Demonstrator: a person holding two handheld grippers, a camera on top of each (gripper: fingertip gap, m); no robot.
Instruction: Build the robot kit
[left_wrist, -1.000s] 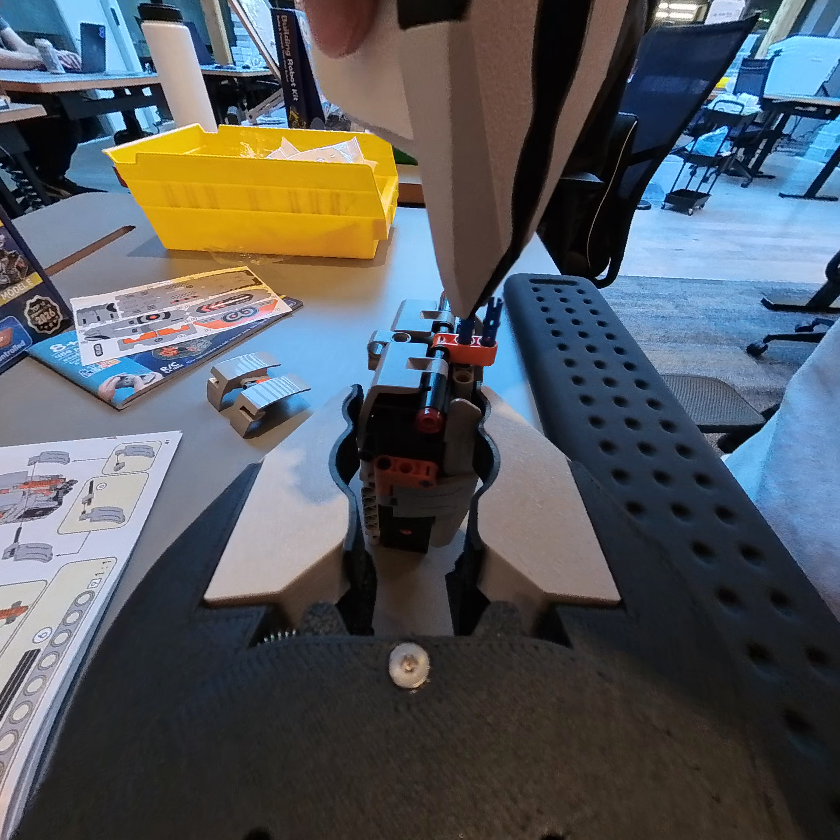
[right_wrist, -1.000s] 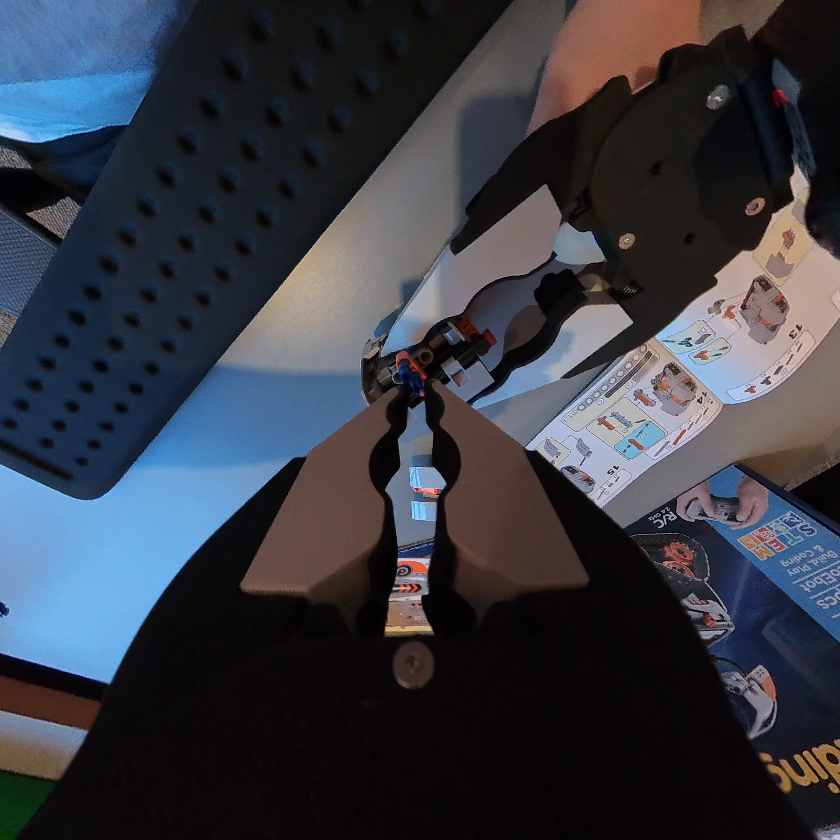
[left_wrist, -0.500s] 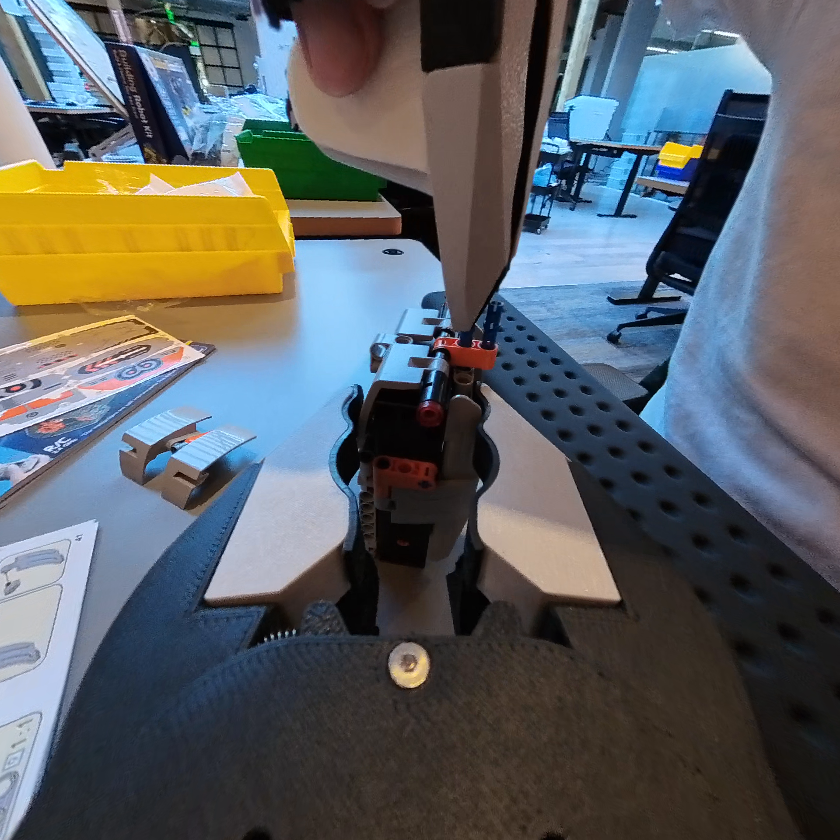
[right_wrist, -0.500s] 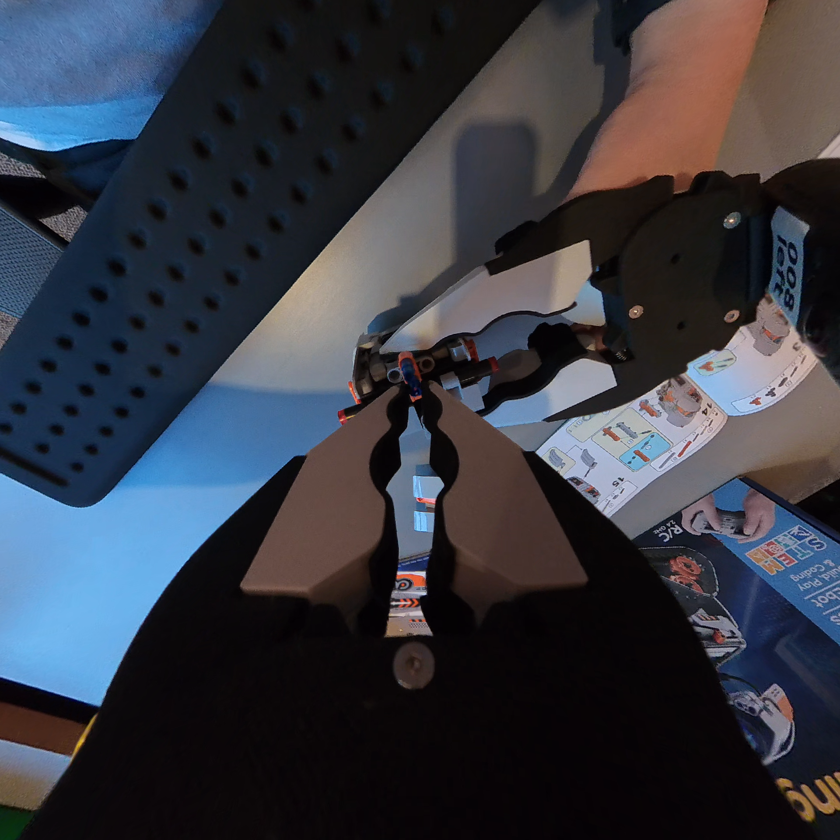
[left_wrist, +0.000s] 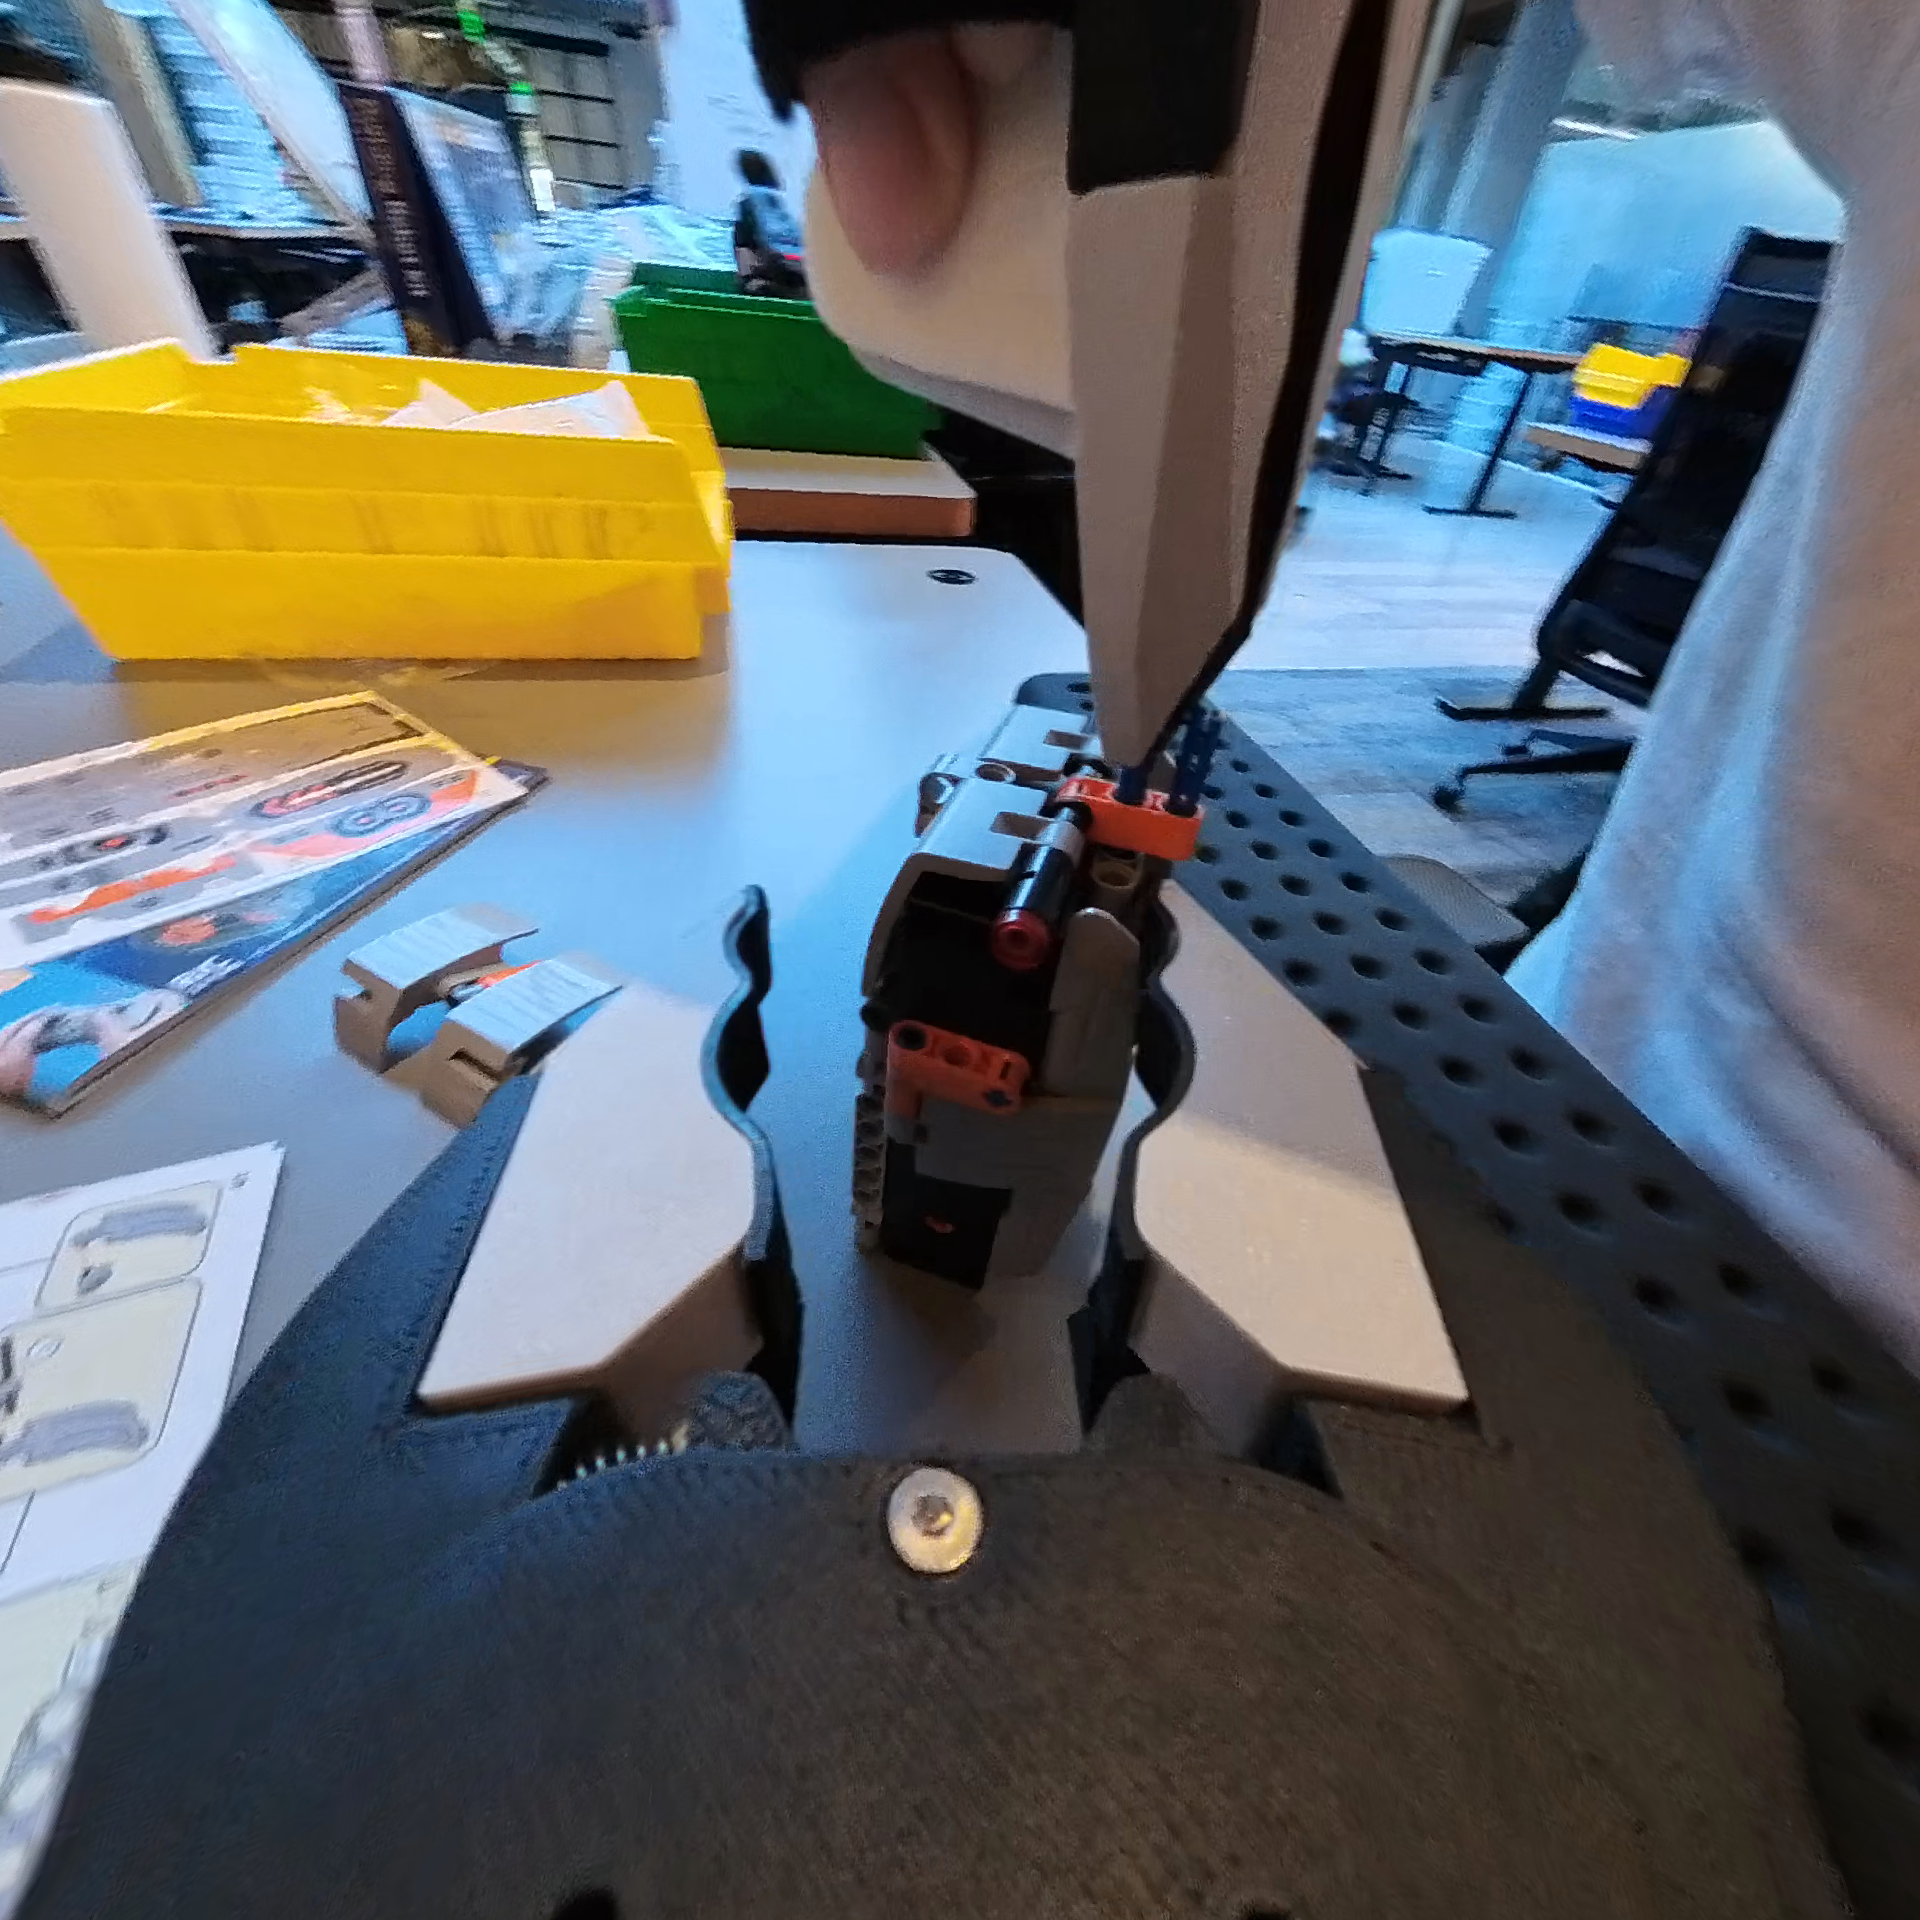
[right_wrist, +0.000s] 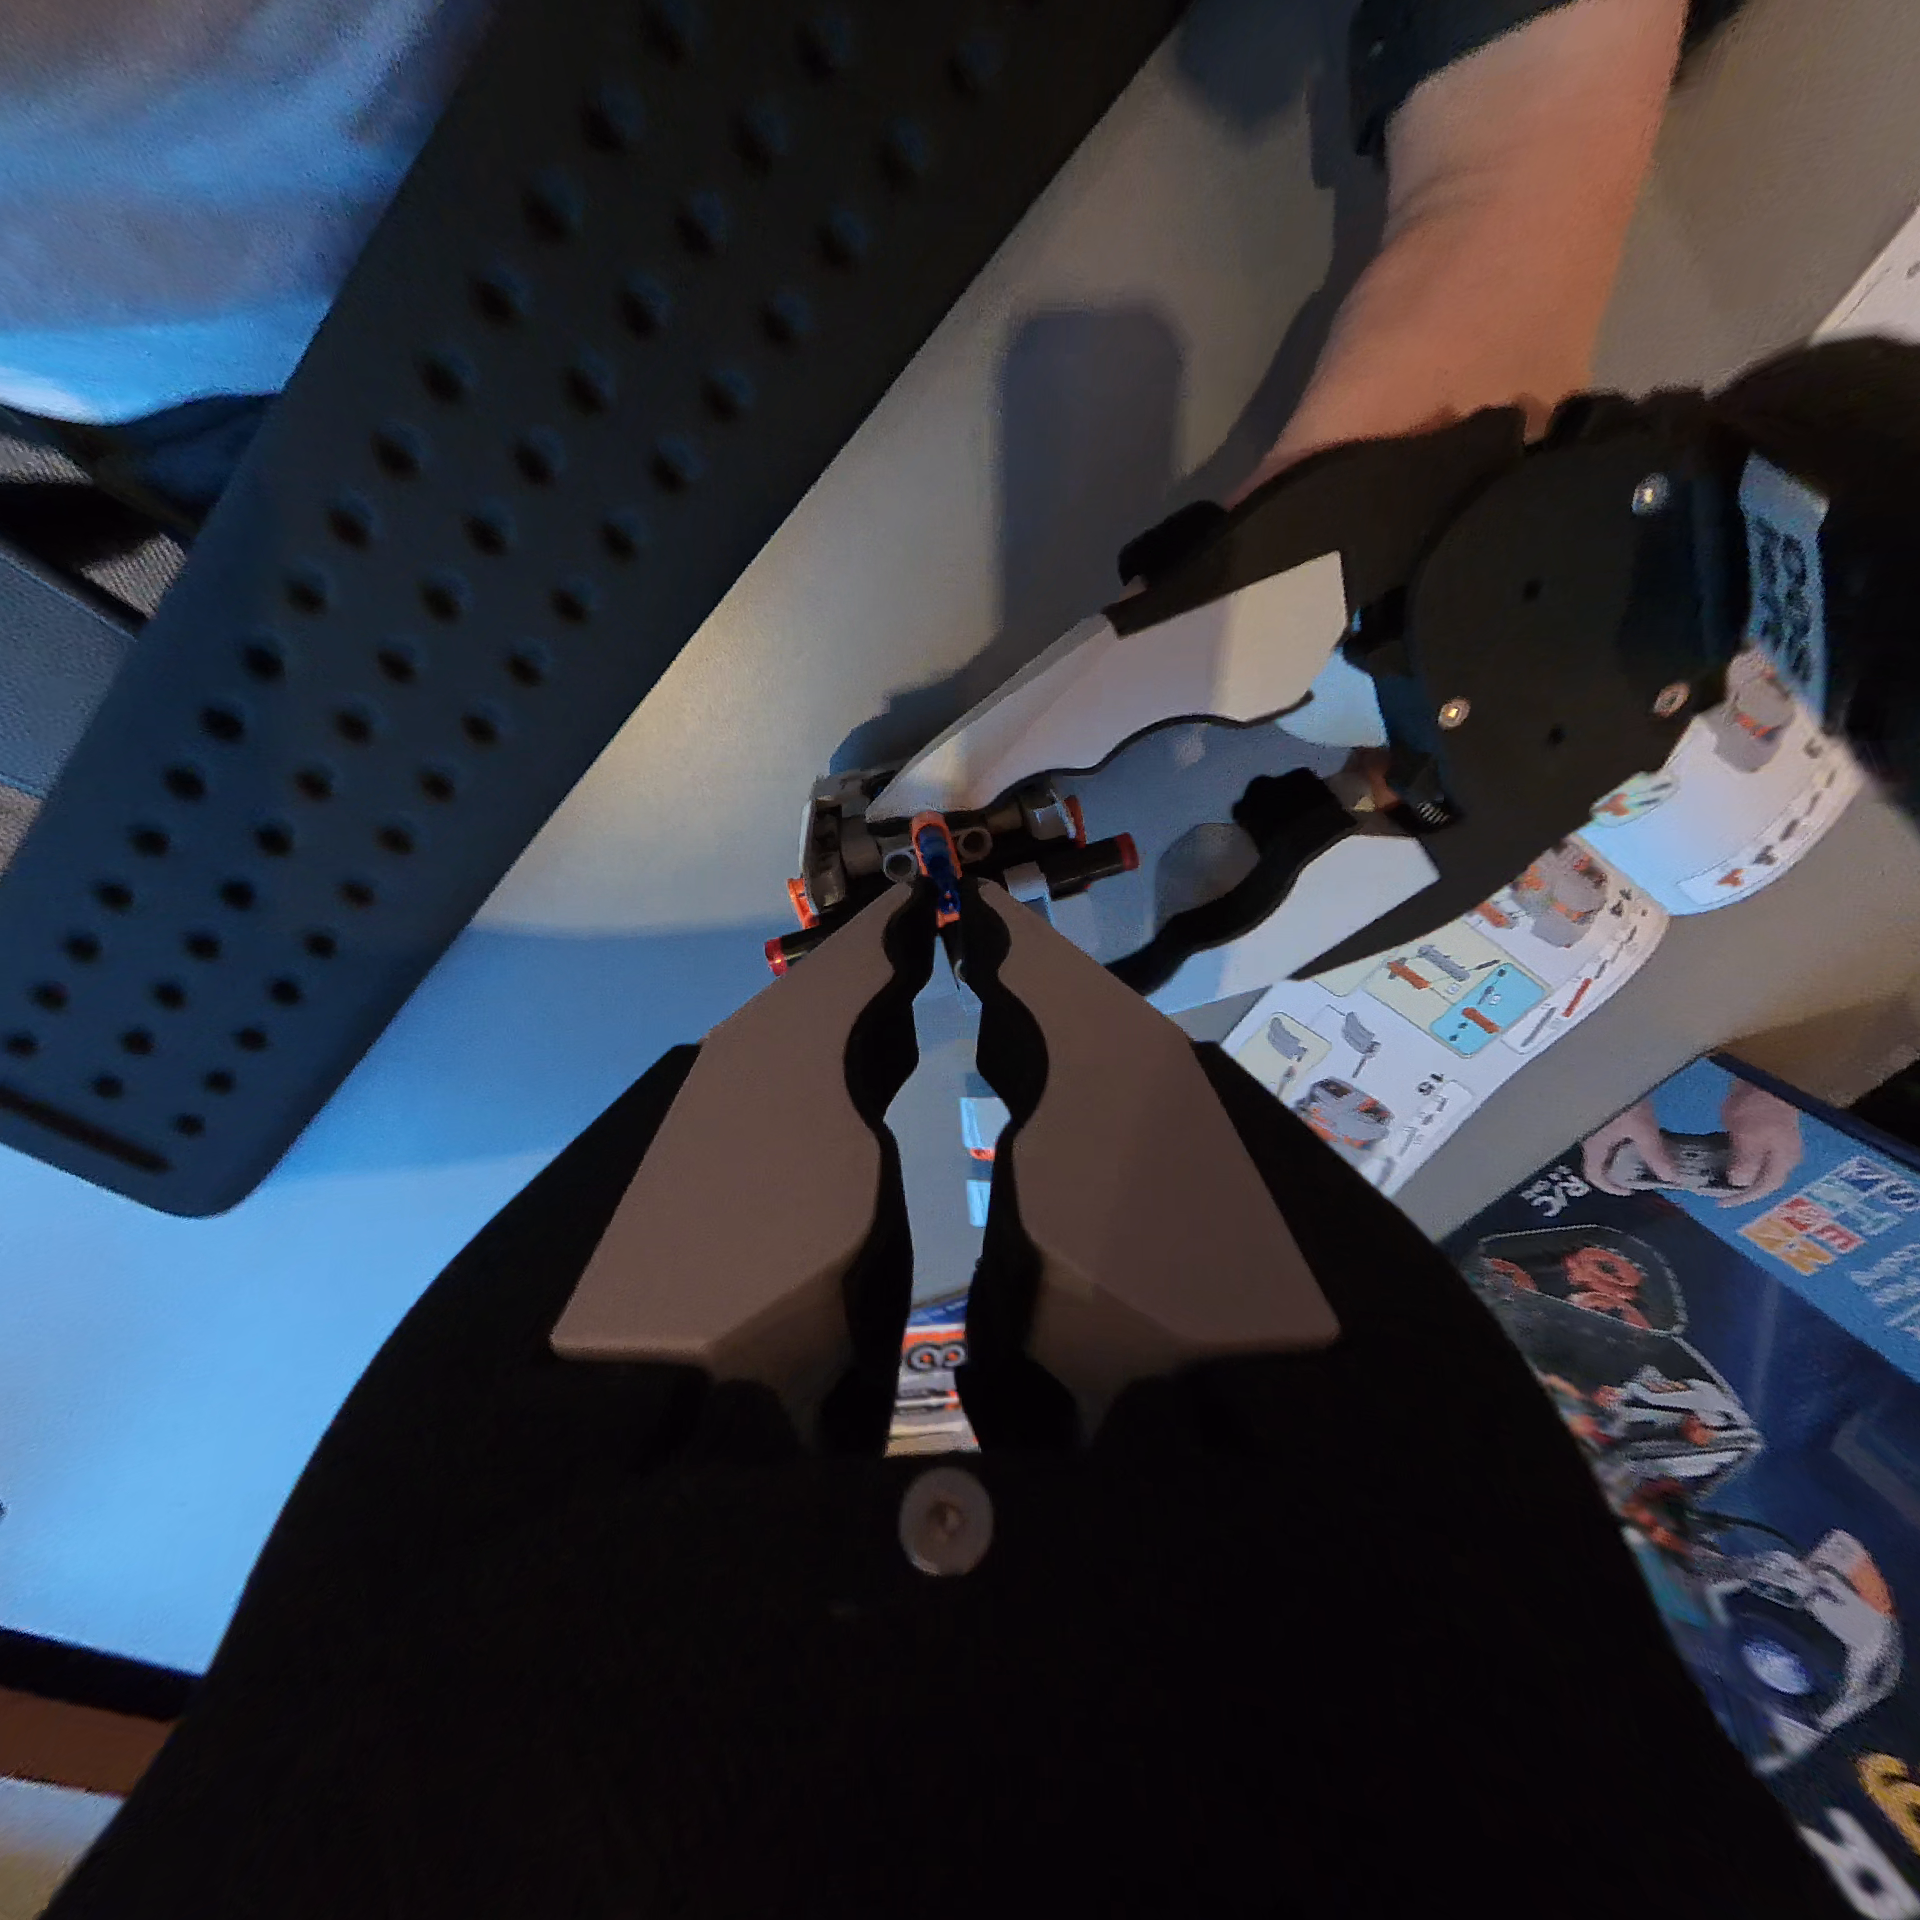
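Note:
A small grey and black brick model (left_wrist: 987, 1039) with orange connectors stands between the fingers of my left gripper (left_wrist: 956, 914). The jaws are open: the left finger stands apart from the model and the right finger touches it. My right gripper (right_wrist: 948, 899) comes down from above (left_wrist: 1164, 582) and is shut on a blue pin (right_wrist: 940, 883) in the orange connector (left_wrist: 1138, 826) on top of the model. In the right wrist view the model (right_wrist: 862, 831) lies between the left gripper's fingers (right_wrist: 1216, 665).
A black perforated board (left_wrist: 1455, 1039) lies right of the model. Two grey curved pieces (left_wrist: 468, 997), a booklet (left_wrist: 208, 831) and an instruction sheet (left_wrist: 104, 1299) lie to the left. A yellow bin (left_wrist: 364, 520) and a green bin (left_wrist: 769, 374) stand behind. A printed box (right_wrist: 1714, 1403) lies nearby. Some 4 cm of space lies between my two pairs of fingers.
My left gripper's jaws have opened: the left finger has moved off the model. The left view has swung right. My right gripper stays shut on the blue pin.

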